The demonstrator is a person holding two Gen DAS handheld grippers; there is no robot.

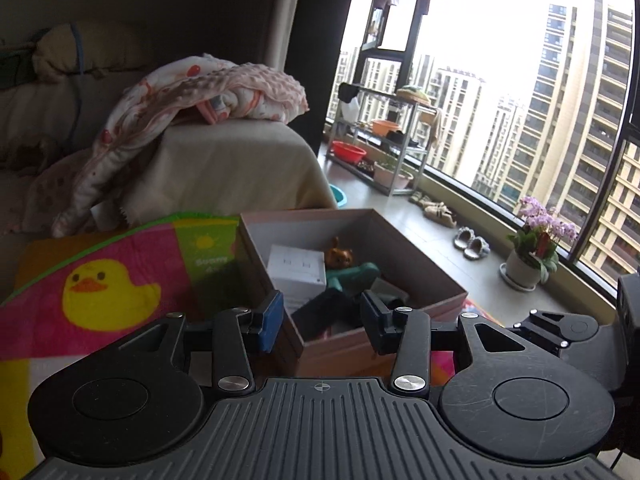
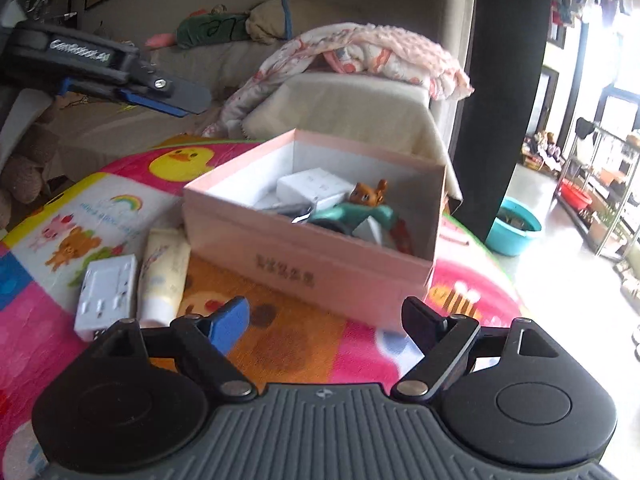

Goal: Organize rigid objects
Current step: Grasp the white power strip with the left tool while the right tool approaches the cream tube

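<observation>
A pink open box (image 2: 304, 252) stands on the colourful play mat (image 2: 280, 340); it also shows in the left wrist view (image 1: 420, 256). Inside lie a white box (image 2: 312, 186), an orange-headed toy figure in teal (image 2: 366, 200) and dark items. A white power strip (image 2: 106, 292) and a cream tube (image 2: 164, 276) lie on the mat left of the box. My left gripper (image 1: 322, 320) is open and empty, hovering over the box's near corner; it appears at the upper left of the right wrist view (image 2: 160, 94). My right gripper (image 2: 324, 324) is open and empty, in front of the box.
A beige sofa (image 2: 352, 108) with a pink blanket (image 2: 360, 54) stands behind the mat. A teal basin (image 2: 516, 232), a metal rack (image 1: 384, 140), slippers (image 1: 472, 242) and a potted orchid (image 1: 536, 248) are on the floor by the window.
</observation>
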